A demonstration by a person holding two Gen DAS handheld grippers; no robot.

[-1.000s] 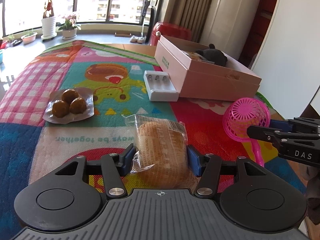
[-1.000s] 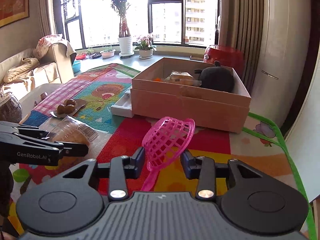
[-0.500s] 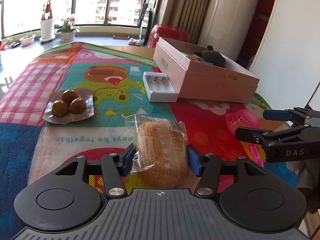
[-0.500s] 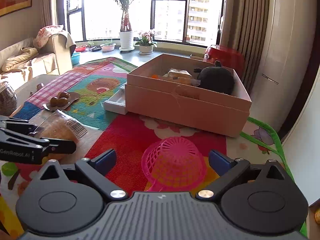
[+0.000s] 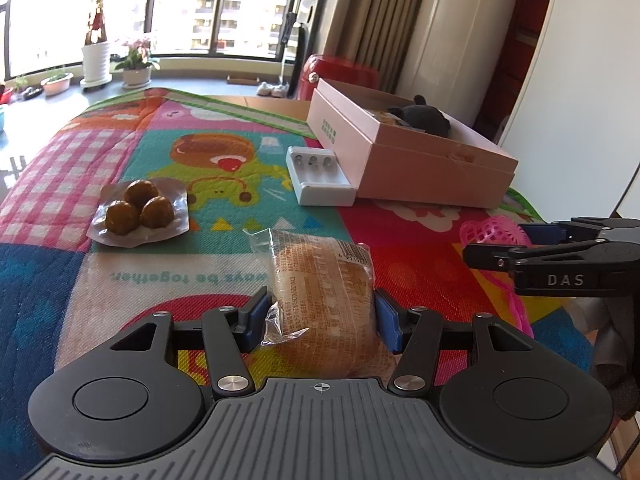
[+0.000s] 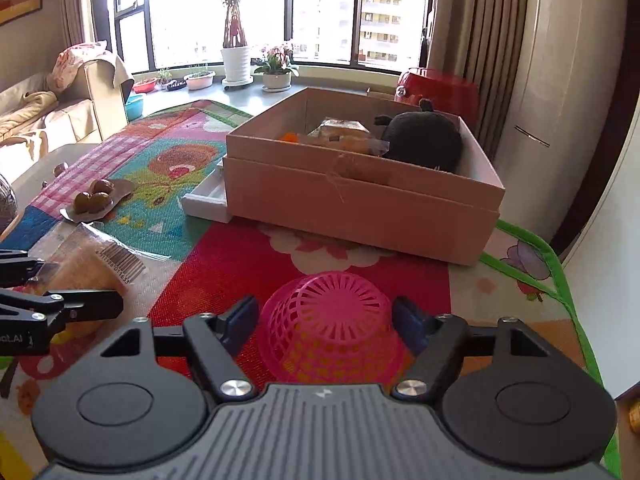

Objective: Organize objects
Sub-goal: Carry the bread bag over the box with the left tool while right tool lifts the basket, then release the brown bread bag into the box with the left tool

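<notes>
l grip (image 5: 322, 316) clamped on wrapped bread (image 5: 324, 300), lower ctr of frame | r grip (image 6: 326, 320) wide, pads either side of pink strainer (image 6: 330, 320), not touching, lower ctr | box (image 6: 360, 200) mid-frame behind

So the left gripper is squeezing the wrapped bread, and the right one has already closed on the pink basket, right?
Not quite. The left gripper does squeeze the wrapped bread, but the right gripper is open: the right wrist view shows its blue pads standing apart from the pink basket, which lies upside down on the mat.
</notes>
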